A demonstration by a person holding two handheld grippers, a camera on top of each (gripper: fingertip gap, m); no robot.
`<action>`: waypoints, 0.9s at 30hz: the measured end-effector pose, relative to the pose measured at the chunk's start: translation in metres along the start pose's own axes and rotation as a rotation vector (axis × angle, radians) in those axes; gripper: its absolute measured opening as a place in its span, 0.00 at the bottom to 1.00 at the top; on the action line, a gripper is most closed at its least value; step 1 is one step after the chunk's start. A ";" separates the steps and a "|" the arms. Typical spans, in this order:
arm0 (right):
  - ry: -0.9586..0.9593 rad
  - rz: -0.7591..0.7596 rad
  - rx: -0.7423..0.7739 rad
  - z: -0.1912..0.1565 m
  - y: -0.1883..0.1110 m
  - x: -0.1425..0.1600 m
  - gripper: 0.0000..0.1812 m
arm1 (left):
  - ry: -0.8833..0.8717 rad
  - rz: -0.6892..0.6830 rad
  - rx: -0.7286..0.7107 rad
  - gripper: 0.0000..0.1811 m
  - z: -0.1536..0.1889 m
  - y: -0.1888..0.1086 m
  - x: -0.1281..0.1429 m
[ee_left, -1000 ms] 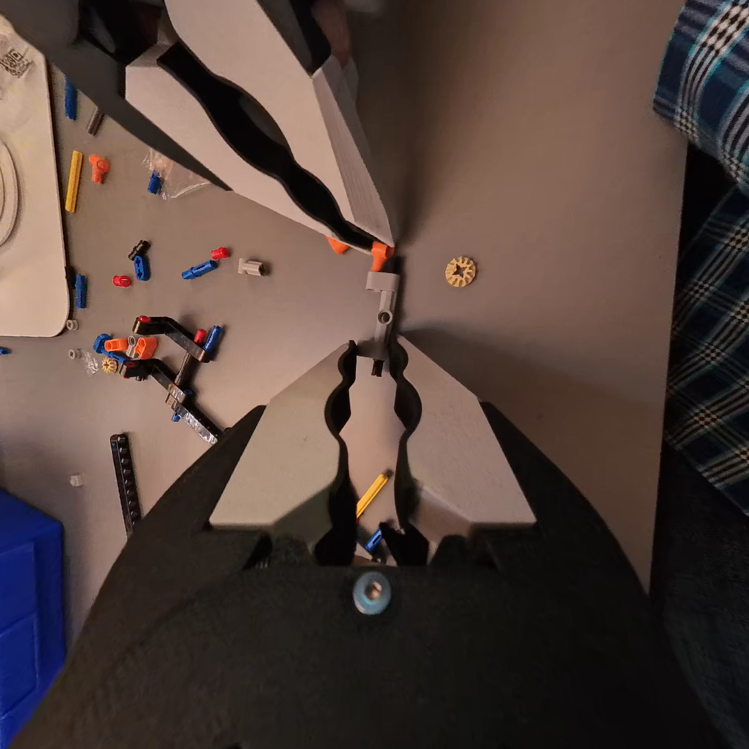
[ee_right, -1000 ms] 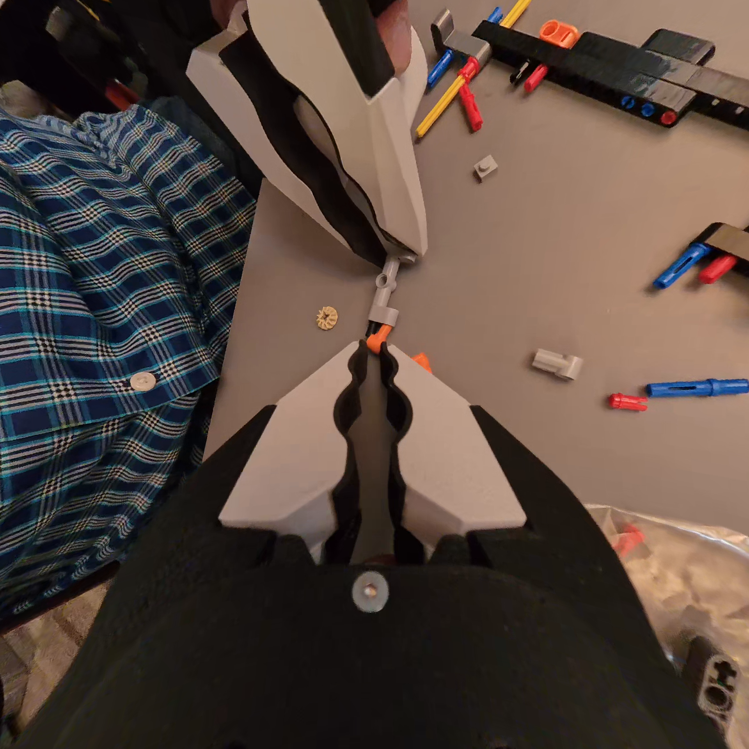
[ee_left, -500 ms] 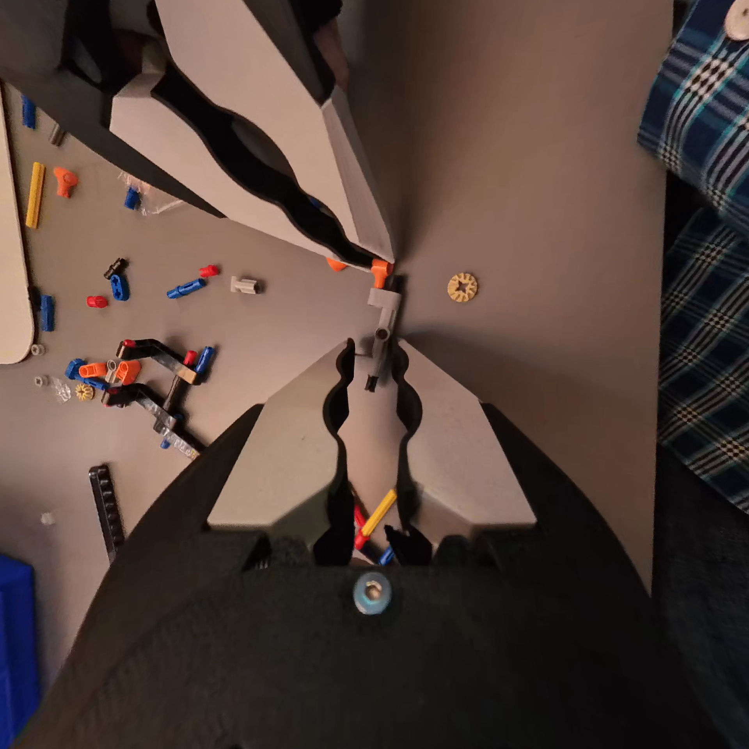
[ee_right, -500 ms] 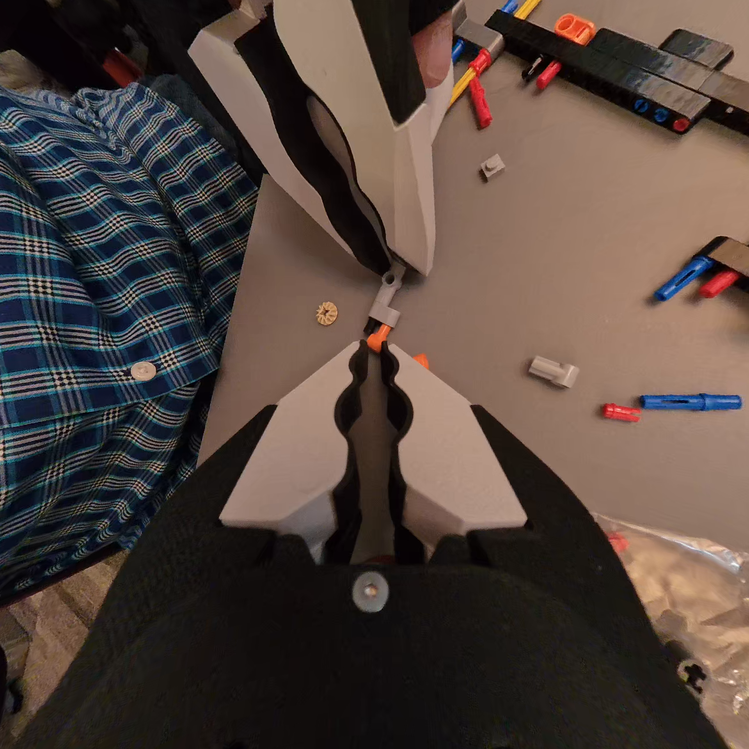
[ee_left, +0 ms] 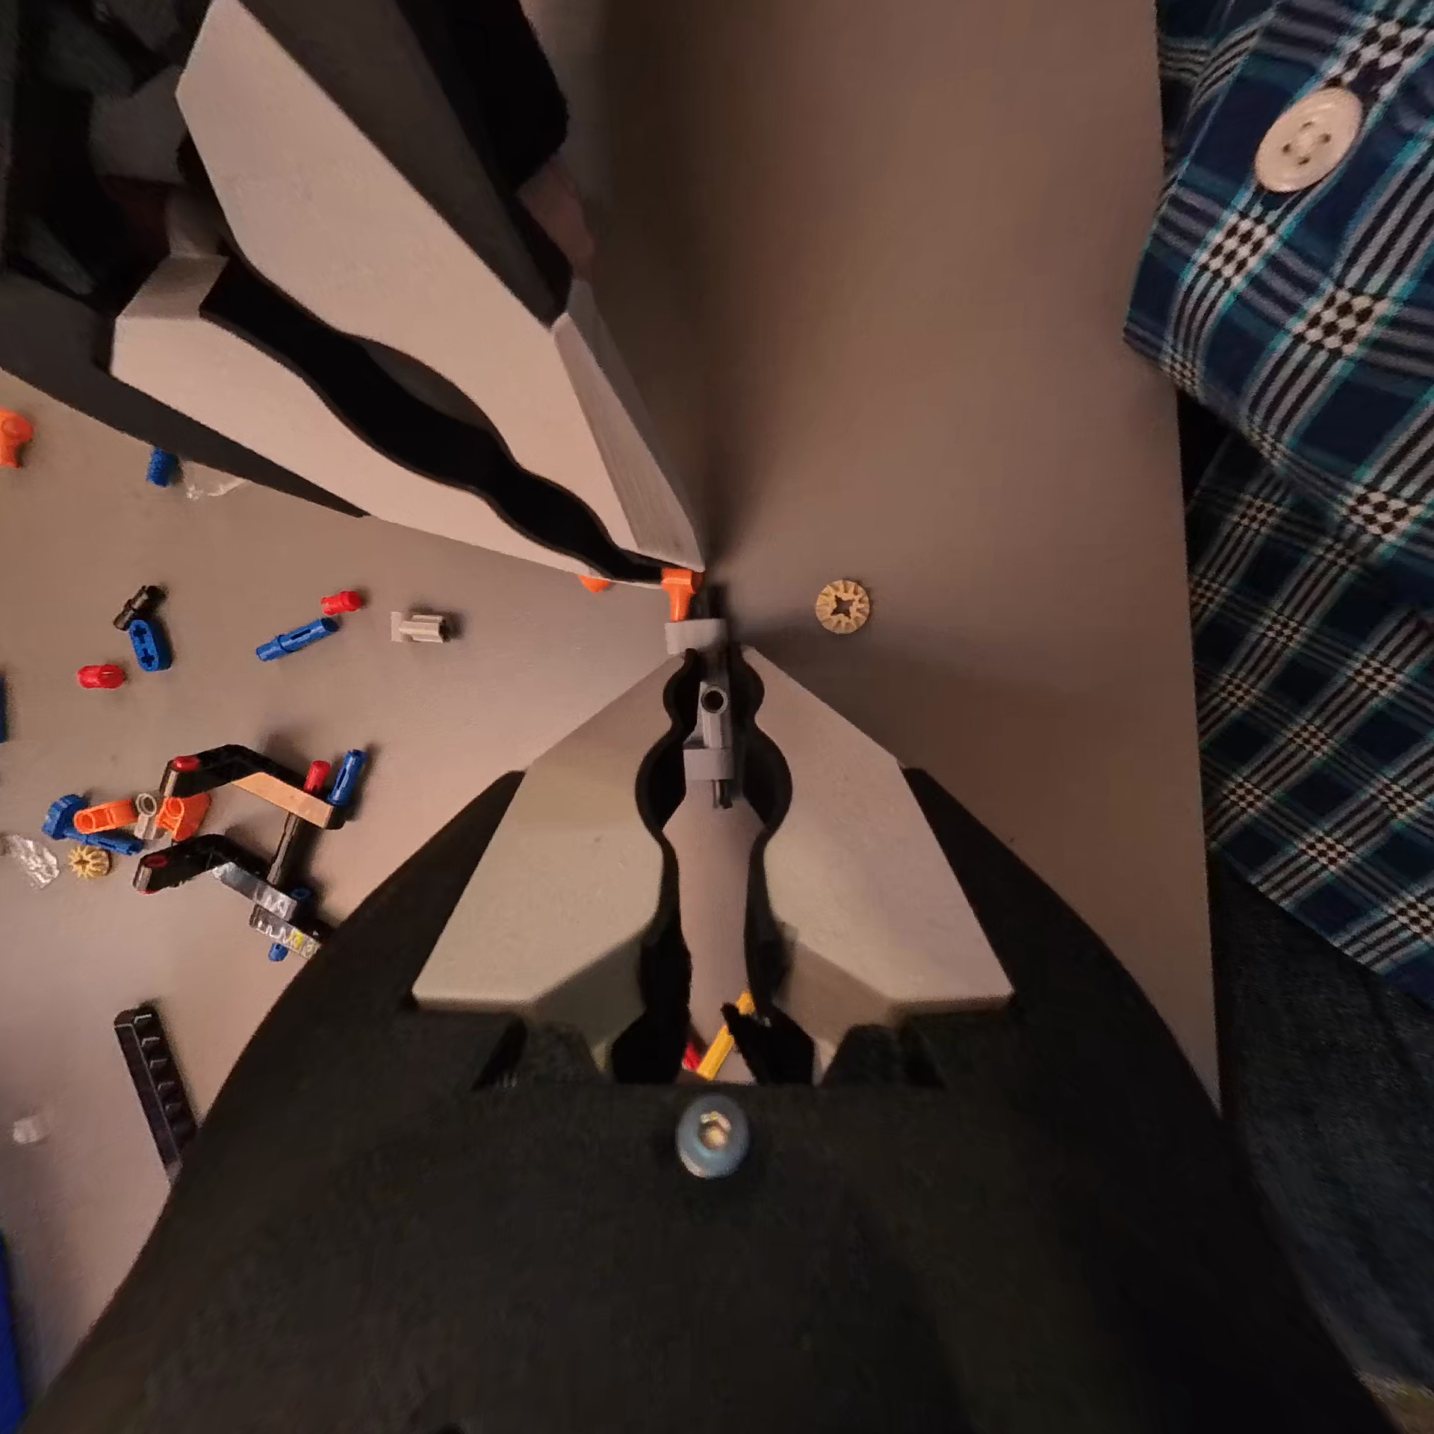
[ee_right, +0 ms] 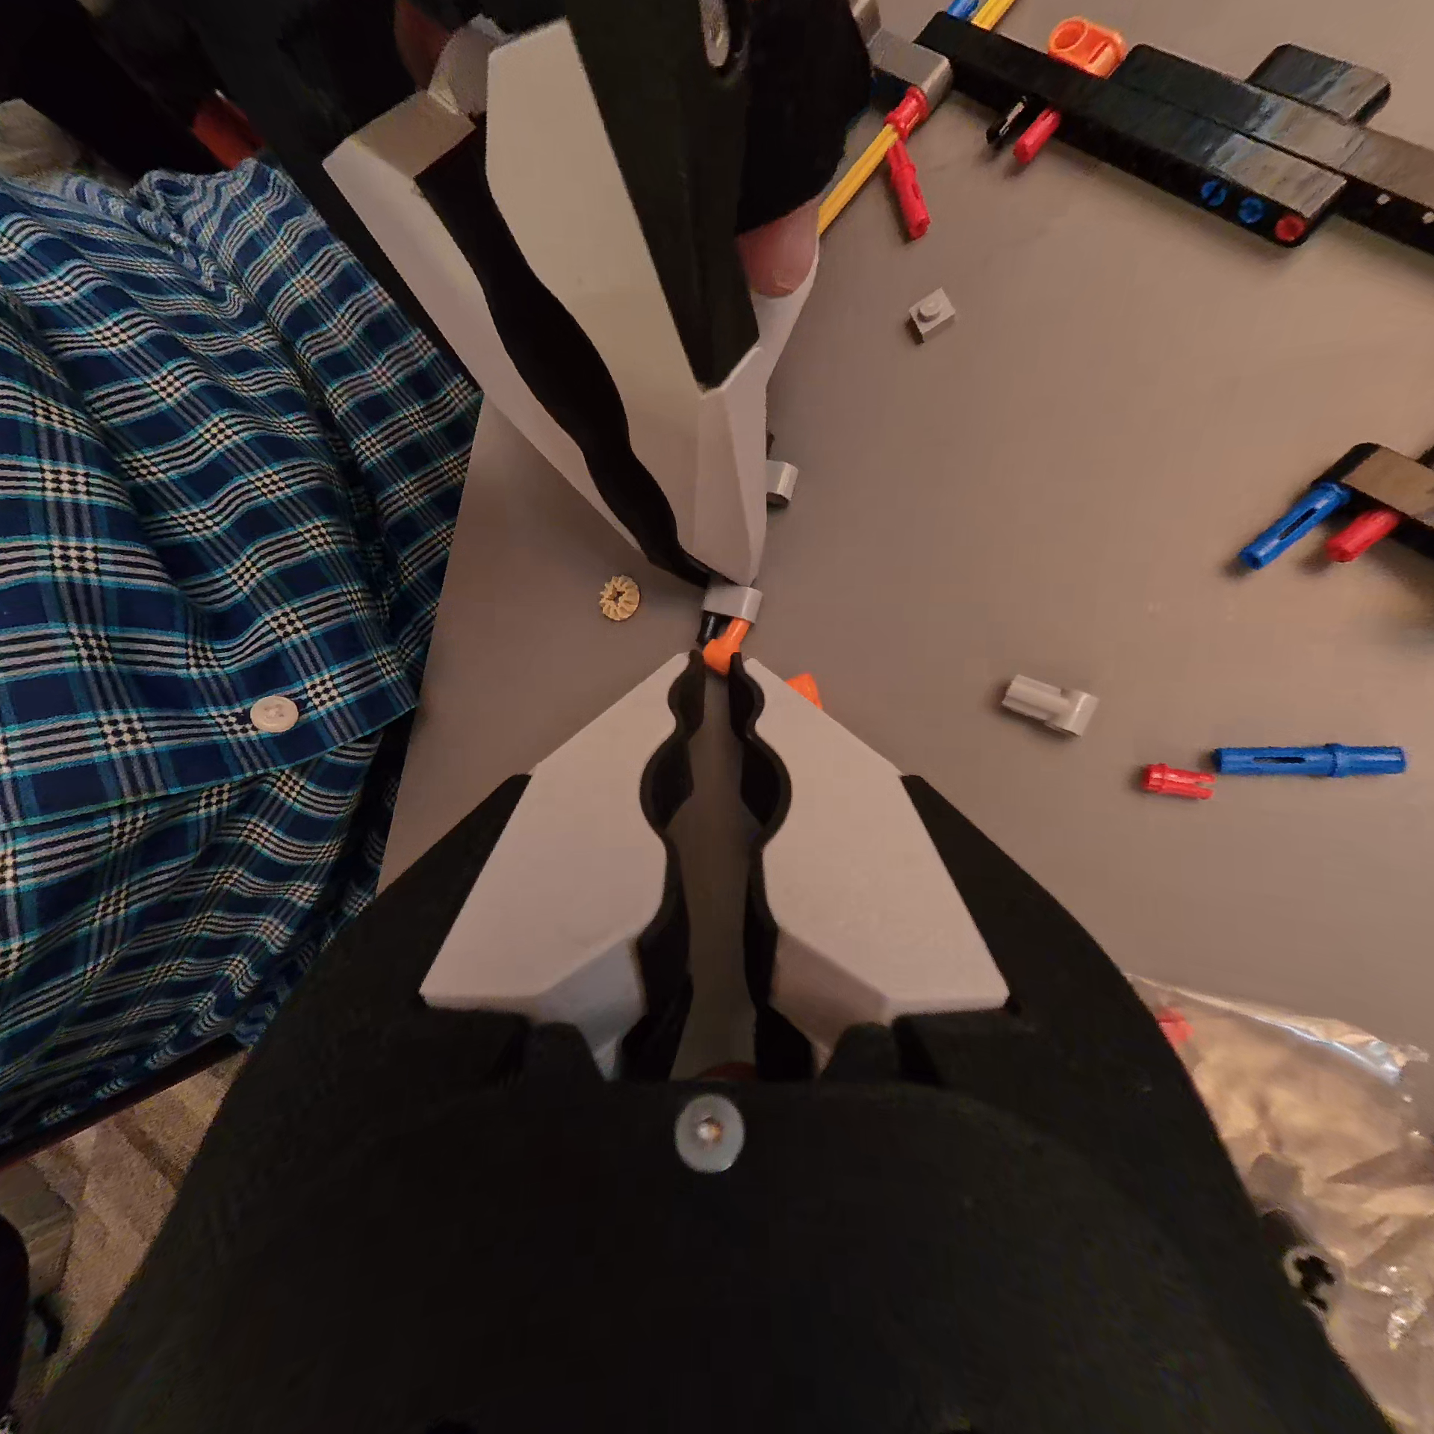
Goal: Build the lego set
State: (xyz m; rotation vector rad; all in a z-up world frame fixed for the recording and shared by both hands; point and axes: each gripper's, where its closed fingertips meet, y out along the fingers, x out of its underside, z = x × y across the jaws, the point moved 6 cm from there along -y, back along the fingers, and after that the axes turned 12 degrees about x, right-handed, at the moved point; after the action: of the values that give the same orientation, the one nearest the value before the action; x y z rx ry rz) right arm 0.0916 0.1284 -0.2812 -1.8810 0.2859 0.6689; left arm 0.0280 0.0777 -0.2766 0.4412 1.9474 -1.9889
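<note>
Held between grippers, connector [ee_left: 712, 714] points forward.

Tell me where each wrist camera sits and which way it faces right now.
Left wrist view: on the left gripper, looking down its fingers at the grey piece it grips; plaid shirt at right.
Right wrist view: on the right gripper, facing the opposite way, pinching the orange piece; shirt at left.
Shared: the joined pieces, each other's gripper, tan gear, table.
</note>
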 end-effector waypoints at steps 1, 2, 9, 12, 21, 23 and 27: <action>0.001 -0.009 -0.004 0.000 0.000 0.000 0.02 | 0.012 0.002 -0.009 0.02 0.000 0.000 0.000; 0.004 -0.019 -0.012 0.001 0.000 0.000 0.02 | 0.030 -0.001 -0.022 0.02 0.001 0.001 -0.001; -0.065 -0.076 -0.070 0.003 0.000 -0.003 0.02 | 0.087 -0.011 -0.087 0.02 0.006 0.002 -0.002; -0.103 -0.113 -0.087 0.003 0.001 -0.005 0.02 | 0.114 -0.016 -0.113 0.02 0.007 0.002 -0.002; -0.086 -0.146 -0.151 0.007 0.001 -0.005 0.01 | 0.253 -0.086 -0.252 0.02 0.013 0.005 -0.004; -0.092 -0.128 -0.157 0.007 0.001 -0.004 0.02 | 0.249 -0.069 -0.258 0.02 0.014 0.005 -0.003; -0.104 -0.129 -0.142 0.006 0.001 -0.005 0.02 | 0.195 -0.050 -0.232 0.02 0.012 0.004 -0.003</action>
State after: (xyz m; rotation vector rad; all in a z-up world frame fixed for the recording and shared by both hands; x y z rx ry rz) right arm 0.0852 0.1330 -0.2807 -1.9724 0.0504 0.7119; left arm 0.0328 0.0658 -0.2787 0.5480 2.2964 -1.7767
